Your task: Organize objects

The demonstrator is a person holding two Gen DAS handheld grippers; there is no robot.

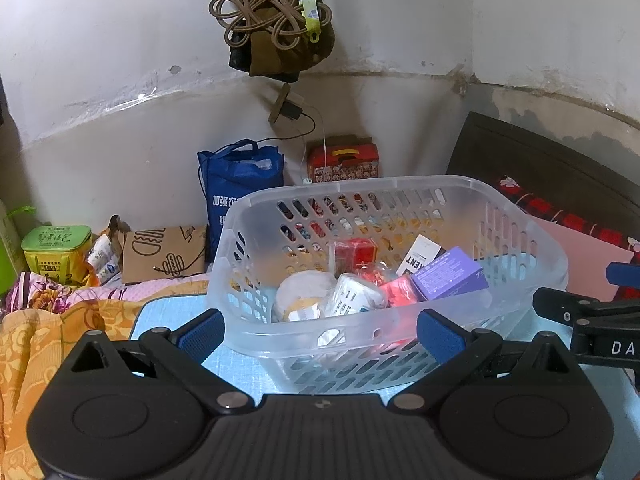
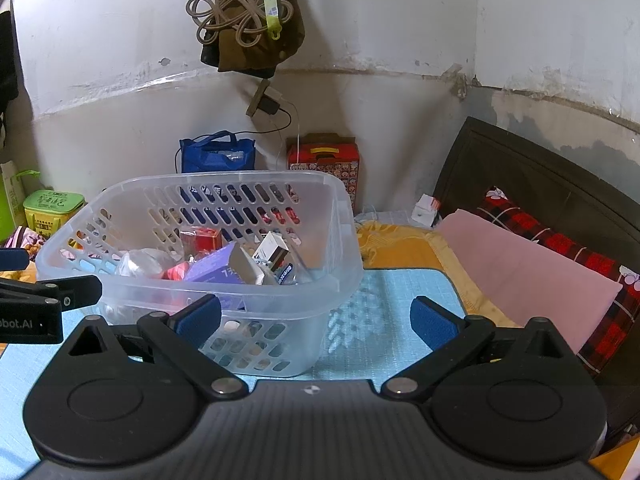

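Nearest the left wrist camera, the left gripper (image 1: 322, 334) stands with its blue-padded fingers spread wide and holding nothing, one pad at either side of the near wall of the clear perforated plastic basket (image 1: 256, 344). The right gripper (image 2: 316, 318) is likewise wide open and empty, aimed at the basket's right corner and the bare mat beside it. Both tools seem to be backed off rather than reaching in, which suggests the gathering is mostly done (no loose item shows on the mat in either view).

Inside the basket the small goods lie heaped without order: a purple cardboard box (image 1: 450, 276) tilted against a red carton (image 1: 354, 252), a white-and-black packet (image 1: 420, 258), and a white wrapped bundle (image 1: 352, 296) toward the near left. They appear dropped in, not stacked.

The basket rests on a pale blue gridded mat (image 2: 384, 320) spread over an orange floral bedcover (image 1: 36, 344), a soft base, so I judge it could tip if pushed. A folded pink cloth (image 2: 520, 268) lies to the right.

Beyond, against the stained white wall (image 1: 120, 60), stand a blue fabric tote bag (image 1: 236, 188), a red patterned gift box (image 1: 344, 162) and a green lidded tin (image 1: 56, 252); a coil of tan cord (image 1: 260, 16) hangs above.
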